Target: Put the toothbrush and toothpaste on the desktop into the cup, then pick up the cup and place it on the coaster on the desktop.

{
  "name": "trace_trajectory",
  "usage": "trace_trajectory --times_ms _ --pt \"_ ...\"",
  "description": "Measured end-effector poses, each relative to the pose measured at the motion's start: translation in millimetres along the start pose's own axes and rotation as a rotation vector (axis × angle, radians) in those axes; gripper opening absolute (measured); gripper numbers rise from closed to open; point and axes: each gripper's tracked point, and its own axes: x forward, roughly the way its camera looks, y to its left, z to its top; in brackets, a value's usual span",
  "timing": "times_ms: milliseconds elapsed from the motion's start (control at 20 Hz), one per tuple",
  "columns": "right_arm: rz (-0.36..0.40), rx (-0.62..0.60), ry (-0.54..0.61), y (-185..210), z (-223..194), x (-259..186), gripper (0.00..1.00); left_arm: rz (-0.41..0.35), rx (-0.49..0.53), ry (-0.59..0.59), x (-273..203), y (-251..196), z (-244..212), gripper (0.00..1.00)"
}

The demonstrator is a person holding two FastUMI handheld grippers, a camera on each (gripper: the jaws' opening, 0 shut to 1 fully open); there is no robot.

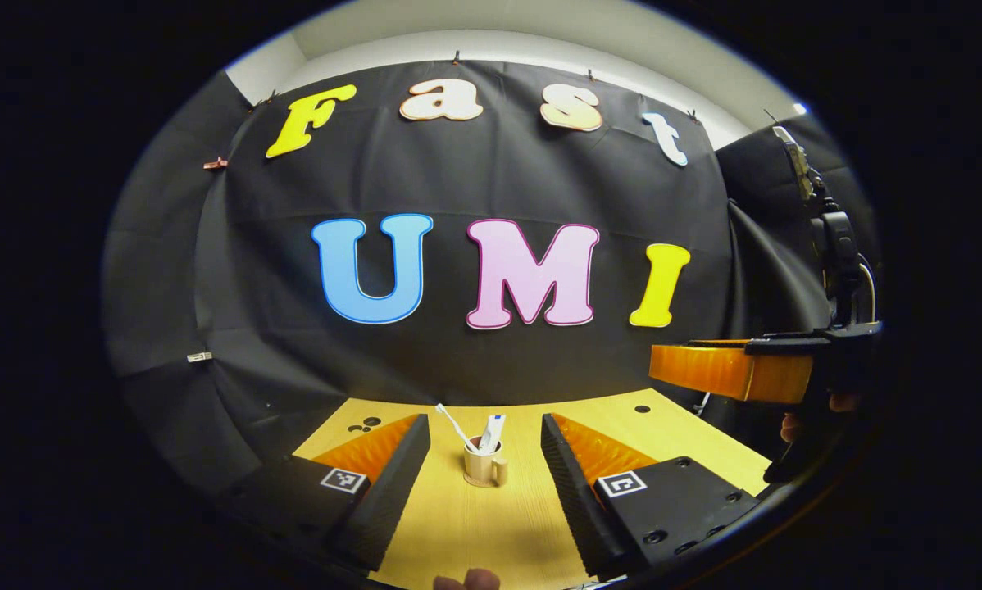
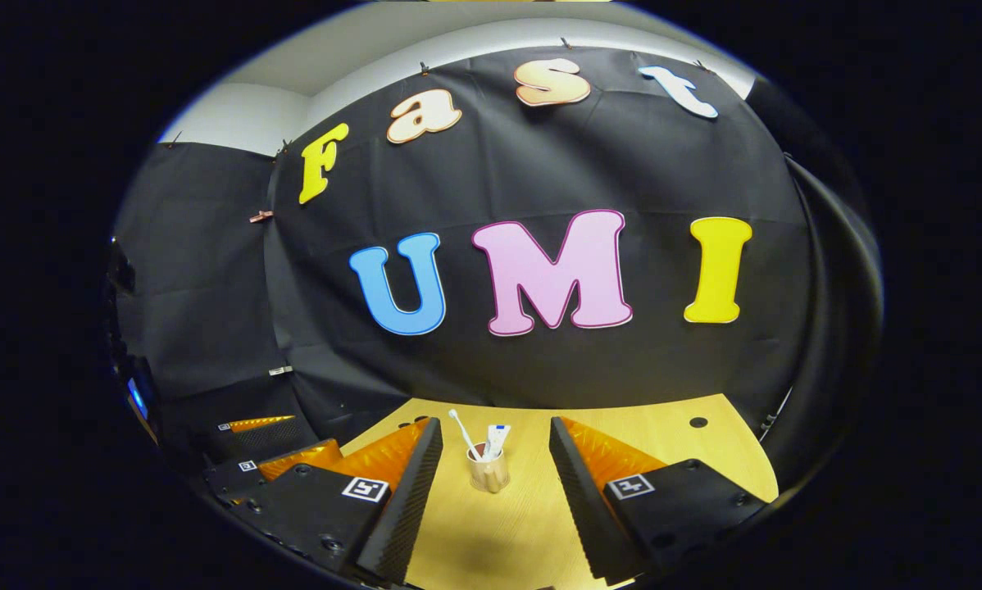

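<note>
A black cloth wall backs a pale wooden tabletop (image 1: 458,524), and near its middle stands a small cup (image 1: 484,467) with a handle. The toothbrush (image 1: 456,428) leans out of the cup to one side and the toothpaste (image 1: 492,432) stands upright in it, so both already sit where the task wants them. Whether a coaster lies under the cup I cannot tell; its base looks slightly wider in the left gripper view, but that is too small to settle. So the scene fits either a loaded cup waiting to be carried or one already set down. The left hand-held gripper (image 1: 484,483) hangs above the tabletop with its fingers spread wide and nothing between them, the cup framed in the gap farther off. The right hand-held gripper (image 2: 491,483) is likewise wide open and empty, facing the cup from well back
</note>
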Motion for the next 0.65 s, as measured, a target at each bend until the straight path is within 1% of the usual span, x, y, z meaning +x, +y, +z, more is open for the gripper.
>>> trace_trajectory --times_ms 50,150,300,550,650 --pt "-0.001 -0.001 -0.002 -0.8 0.7 -1.2 0.82 -0.002 0.001 -0.002 -0.3 -1.5 1.1 0.87" --pt "-0.010 -0.005 -0.014 -4.2 4.4 -5.1 0.89 -0.003 0.006 -0.003 -0.2 -2.5 2.0 0.88" --pt "-0.019 -0.022 -0.023 -7.8 6.6 -8.4 0.89 -0.012 0.004 -0.004 -1.8 -6.2 1.6 0.88" --pt "-0.018 -0.003 -0.026 -7.5 9.6 -9.9 0.92 -0.017 0.004 -0.024 -3.7 -9.5 7.0 0.93" --pt "-0.025 -0.011 -0.026 -10.0 8.5 -10.6 0.92 -0.014 0.006 -0.018 -2.9 -9.2 4.8 0.93"
